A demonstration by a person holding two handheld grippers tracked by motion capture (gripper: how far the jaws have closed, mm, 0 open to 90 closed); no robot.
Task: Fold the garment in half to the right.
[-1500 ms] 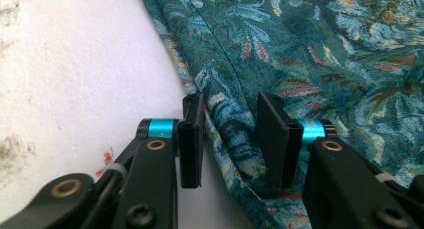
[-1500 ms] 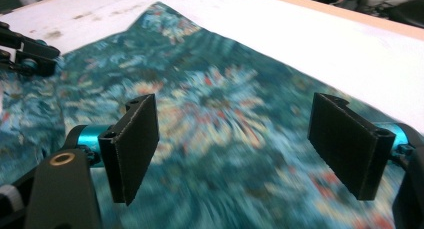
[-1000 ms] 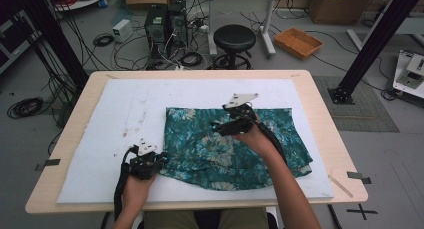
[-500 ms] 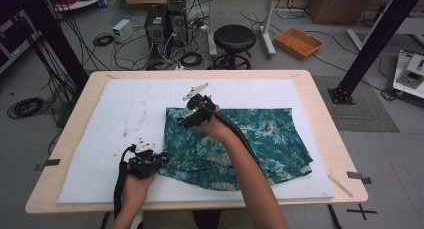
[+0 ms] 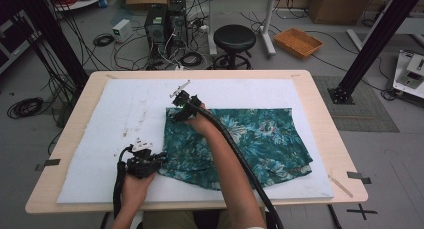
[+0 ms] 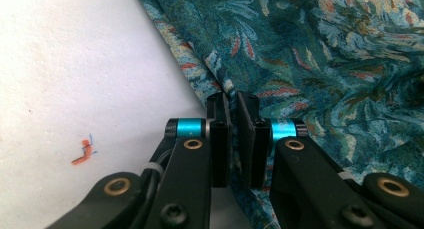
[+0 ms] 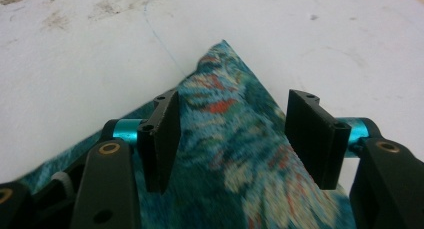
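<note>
Cloth: I see a teal flower-print cloth (image 5: 240,141) lying spread on the white foam sheet (image 5: 120,114) that covers the table (image 5: 320,89); it lies on the right half of the sheet, its near edge rumpled, its far left corner pointing toward the sheet's middle.

Left claw: my left claw (image 5: 159,160) sits low at the cloth's near left corner; in the left gripper view (image 6: 234,134) its jaws stand almost together with a fold of the cloth's edge pinched between them; I read it as clamped on the cloth; the hand behind it (image 5: 134,181) rests on the foam.

Right claw: my right claw (image 5: 176,114) is over the cloth's far left corner; in the right gripper view (image 7: 232,134) the jaws stand well apart, one on each side of the pointed corner, with the cloth between them; the jaws have just been closing, yet the pads do not press on the fabric; nothing is held here.

Arm: the right forearm (image 5: 225,174) lies across the cloth, with the claw's black cable (image 5: 240,161) running along it.

Surroundings: beyond the table I see a black stool (image 5: 234,39), tangled floor cables (image 5: 107,39) and an orange tray (image 5: 299,42).
</note>
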